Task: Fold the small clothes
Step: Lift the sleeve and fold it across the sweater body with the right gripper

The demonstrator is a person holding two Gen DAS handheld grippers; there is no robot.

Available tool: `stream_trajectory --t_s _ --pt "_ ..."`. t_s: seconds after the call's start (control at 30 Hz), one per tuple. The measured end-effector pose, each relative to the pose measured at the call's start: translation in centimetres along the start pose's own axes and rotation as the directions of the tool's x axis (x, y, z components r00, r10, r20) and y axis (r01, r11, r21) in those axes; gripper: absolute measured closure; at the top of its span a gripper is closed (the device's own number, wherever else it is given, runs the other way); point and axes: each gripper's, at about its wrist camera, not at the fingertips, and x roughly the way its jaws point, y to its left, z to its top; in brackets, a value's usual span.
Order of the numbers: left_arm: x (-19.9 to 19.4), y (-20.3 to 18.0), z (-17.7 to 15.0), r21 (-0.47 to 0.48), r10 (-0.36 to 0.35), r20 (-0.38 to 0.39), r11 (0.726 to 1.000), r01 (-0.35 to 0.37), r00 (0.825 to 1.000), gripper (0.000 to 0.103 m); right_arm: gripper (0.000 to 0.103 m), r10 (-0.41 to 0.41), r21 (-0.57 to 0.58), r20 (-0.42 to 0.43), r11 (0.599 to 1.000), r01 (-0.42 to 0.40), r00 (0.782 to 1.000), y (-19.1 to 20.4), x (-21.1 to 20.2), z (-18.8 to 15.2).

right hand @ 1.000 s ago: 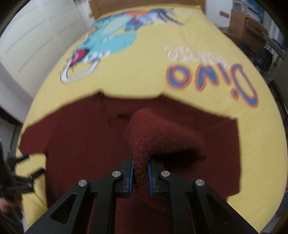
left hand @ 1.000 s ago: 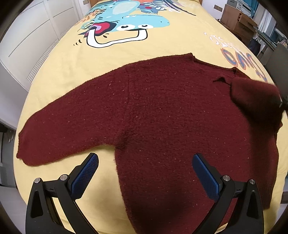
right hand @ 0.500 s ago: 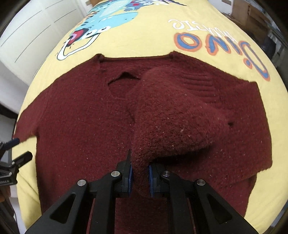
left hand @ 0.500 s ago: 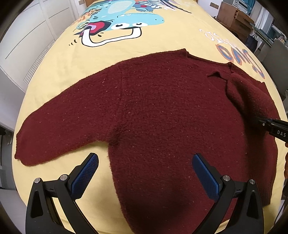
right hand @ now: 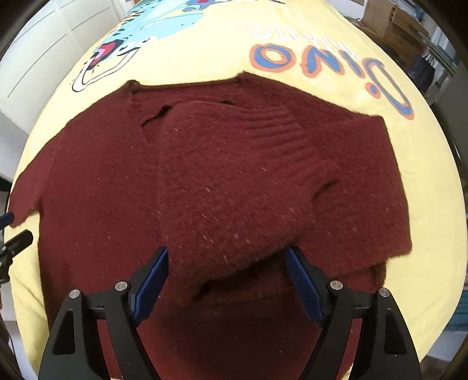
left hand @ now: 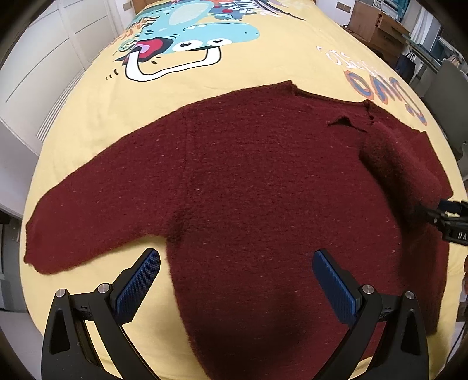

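A dark red knit sweater (left hand: 248, 181) lies flat on a yellow bedspread. One sleeve (left hand: 87, 204) stretches out to the left. The other sleeve (right hand: 222, 187) is folded across the body, its cuff end lying between my right gripper's fingers. My right gripper (right hand: 225, 271) is open just above that cuff and holds nothing. My left gripper (left hand: 234, 280) is open and empty above the sweater's lower body, near the left armpit. The right gripper's tip shows at the right edge of the left wrist view (left hand: 447, 216).
The yellow bedspread (left hand: 234, 70) has a blue dinosaur print and orange-blue lettering (right hand: 330, 64) beyond the collar. White cupboard doors (left hand: 44, 58) stand on the left. Wooden furniture (left hand: 380, 26) and clutter stand at the far right. The bed's near edge lies just below the grippers.
My right gripper carried the sleeve cuff inward and down over the sweater body, then opened and let it go. The left gripper stayed open, shifting only slightly.
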Motion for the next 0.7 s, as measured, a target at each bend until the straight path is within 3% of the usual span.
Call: stream_trajectory --t_s 0.23,0.43,0.7 --pt "-0.6 -1.7 0.4 0.044 -0.013 0.018 0.999 0.012 1.0 0.001 0.019 -0.002 0.031 0.012 1.0 0.002 1.0 -2.4 -1.4 -2.6" --pt "0.2 -4.4 1.0 0.103 -0.033 0.005 0.994 0.032 0.999 0.001 0.019 -0.085 0.079 0.023 0.993 0.083 0.996 -5.1 -2.4 -5.0" --pt "0.3 -10.4 3.0 0.22 -0.092 0.013 0.972 0.087 0.996 0.001 0.019 -0.105 0.187 0.022 0.977 0.099 0.994 -10.0 -2.8 -7.5"
